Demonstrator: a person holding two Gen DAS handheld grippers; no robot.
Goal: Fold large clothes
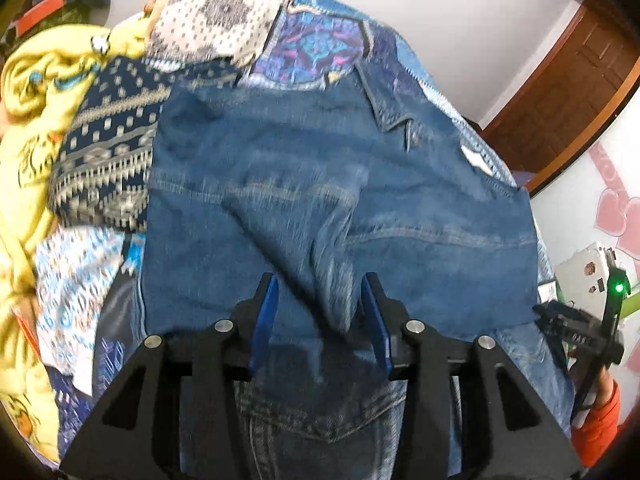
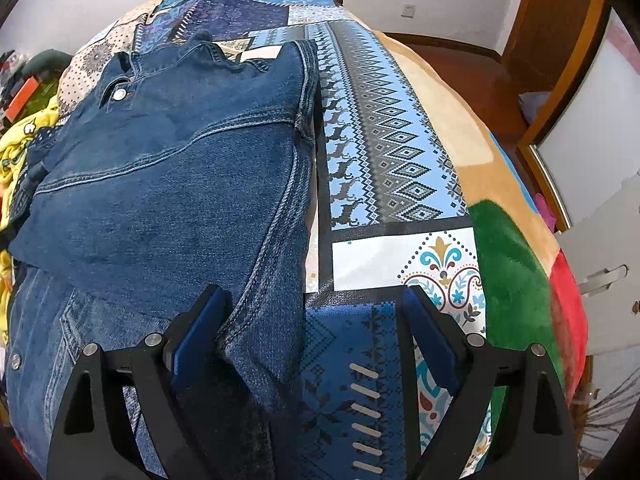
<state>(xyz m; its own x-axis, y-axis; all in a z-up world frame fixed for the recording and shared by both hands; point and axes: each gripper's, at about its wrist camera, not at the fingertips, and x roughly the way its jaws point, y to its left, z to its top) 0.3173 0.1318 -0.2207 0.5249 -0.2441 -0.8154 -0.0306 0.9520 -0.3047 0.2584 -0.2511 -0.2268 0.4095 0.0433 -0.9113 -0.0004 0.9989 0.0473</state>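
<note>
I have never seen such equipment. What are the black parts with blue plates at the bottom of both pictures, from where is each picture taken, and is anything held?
They are hand-held tongs; a person carries one pair in each hand, each with a camera looking along its fingers. One picture comes from the left tongs, the other from the right tongs. A blue denim jacket, partly folded, lies on a patchwork-patterned bedcover. Both tongs stand open over it; neither holds anything. A yellow printed cloth lies beside it.
</note>
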